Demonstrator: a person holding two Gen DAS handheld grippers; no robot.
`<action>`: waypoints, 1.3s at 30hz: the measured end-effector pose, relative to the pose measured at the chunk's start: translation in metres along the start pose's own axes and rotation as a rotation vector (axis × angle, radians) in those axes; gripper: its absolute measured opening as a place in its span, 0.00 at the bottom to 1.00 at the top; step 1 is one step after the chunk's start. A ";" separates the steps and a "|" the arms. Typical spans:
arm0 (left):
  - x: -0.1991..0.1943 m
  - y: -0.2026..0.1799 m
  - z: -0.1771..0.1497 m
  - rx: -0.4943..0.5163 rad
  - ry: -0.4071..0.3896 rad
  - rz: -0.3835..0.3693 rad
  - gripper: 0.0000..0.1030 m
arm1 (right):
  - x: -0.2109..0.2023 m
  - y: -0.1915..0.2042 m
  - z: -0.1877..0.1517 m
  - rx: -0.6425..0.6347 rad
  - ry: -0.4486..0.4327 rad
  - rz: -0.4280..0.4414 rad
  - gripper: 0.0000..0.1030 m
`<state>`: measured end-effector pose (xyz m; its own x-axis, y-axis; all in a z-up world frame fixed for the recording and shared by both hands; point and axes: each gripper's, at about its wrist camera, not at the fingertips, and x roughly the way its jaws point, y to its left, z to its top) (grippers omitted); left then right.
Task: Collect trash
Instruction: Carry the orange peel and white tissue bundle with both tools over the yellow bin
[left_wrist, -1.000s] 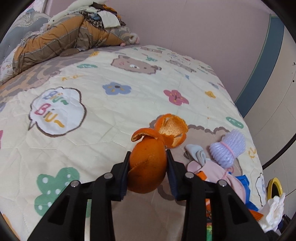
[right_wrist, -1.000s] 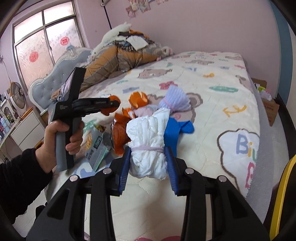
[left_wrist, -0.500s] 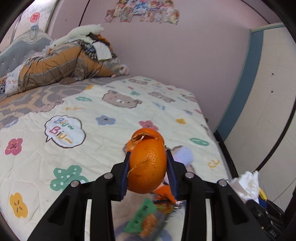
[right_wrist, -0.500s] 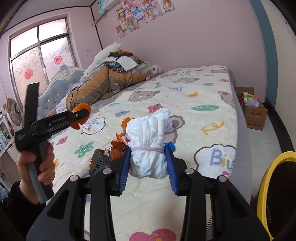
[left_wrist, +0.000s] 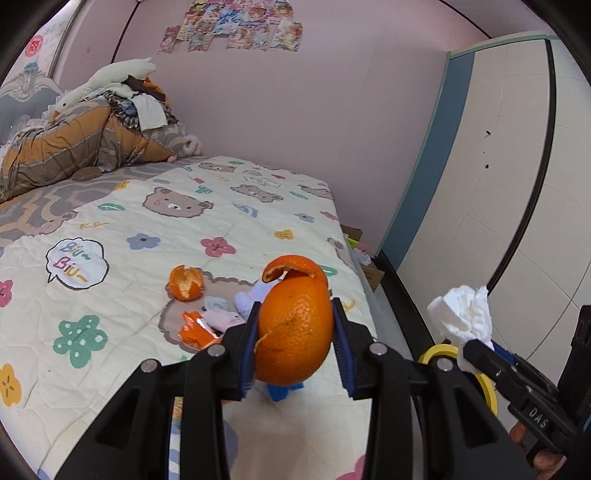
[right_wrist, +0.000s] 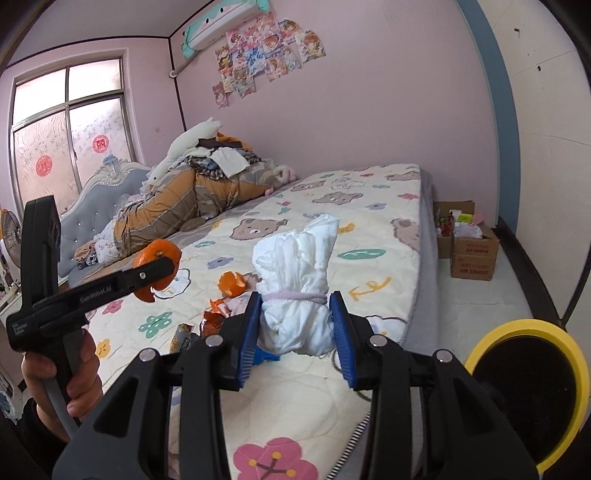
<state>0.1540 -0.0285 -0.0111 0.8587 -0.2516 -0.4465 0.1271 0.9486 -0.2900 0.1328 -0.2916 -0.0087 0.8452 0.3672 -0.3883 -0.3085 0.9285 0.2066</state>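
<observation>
1. Carrying two loads: left gripper (left_wrist: 295, 332) is clamped on an orange peel (left_wrist: 293, 325), right gripper (right_wrist: 295, 325) on a white wad (right_wrist: 299, 291), both above the bed (right_wrist: 369, 236).
2. Bin (right_wrist: 524, 398), yellow-rimmed, sits on the floor just beside the bed's corner.
3. Next, I'd say: swing over its mouth and release.
4. More scraps (left_wrist: 186, 282) lie on the quilt; some are too blurred to identify.

On the bed (right_wrist: 373, 273), a peel piece (left_wrist: 186, 282) lies behind a heap of scraps (left_wrist: 207, 325). A bin (right_wrist: 528, 395) stands right of the bed, cardboard boxes (right_wrist: 469, 247) behind it.
</observation>
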 end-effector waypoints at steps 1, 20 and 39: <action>-0.001 -0.006 -0.001 0.005 -0.001 -0.018 0.33 | -0.005 -0.003 0.001 0.002 -0.007 -0.008 0.35; 0.016 -0.135 0.000 0.250 0.037 -0.203 0.33 | -0.093 -0.102 0.011 0.105 -0.135 -0.211 0.35; 0.091 -0.228 -0.034 0.372 0.174 -0.359 0.33 | -0.108 -0.213 -0.008 0.242 -0.096 -0.395 0.35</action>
<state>0.1860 -0.2745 -0.0146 0.6382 -0.5703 -0.5172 0.5916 0.7932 -0.1447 0.1038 -0.5288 -0.0178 0.9174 -0.0293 -0.3969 0.1461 0.9524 0.2674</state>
